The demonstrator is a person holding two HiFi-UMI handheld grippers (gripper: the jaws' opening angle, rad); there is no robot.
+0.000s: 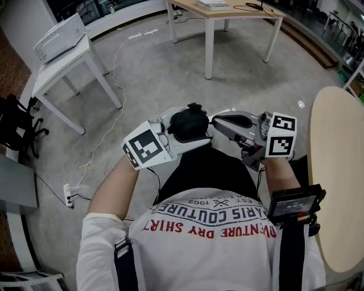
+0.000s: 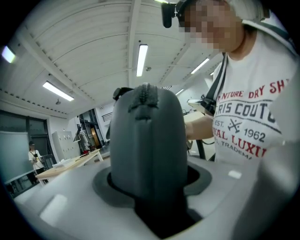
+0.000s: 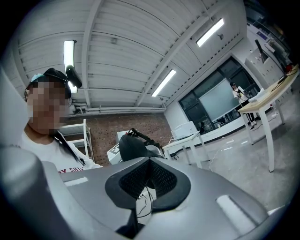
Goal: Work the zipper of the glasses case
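Note:
I hold the black glasses case (image 1: 189, 124) in front of my chest, with my left gripper (image 1: 181, 136) shut on it. In the left gripper view the case (image 2: 147, 140) stands end-on between the jaws, and its zipper (image 2: 145, 96) runs over the rounded top. My right gripper (image 1: 219, 120) is just right of the case, pointing at it, a small gap away. In the right gripper view the right gripper (image 3: 149, 180) has its ribbed pads closed together with nothing between them, and the case (image 3: 133, 147) shows just beyond them.
A small white table (image 1: 57, 74) with a printer (image 1: 60, 37) stands at the left, and a larger table (image 1: 227, 14) is ahead. A round wooden tabletop (image 1: 338, 170) is at my right. A cable and power strip (image 1: 69, 196) lie on the floor, and a black chair (image 1: 17, 125) stands at the far left.

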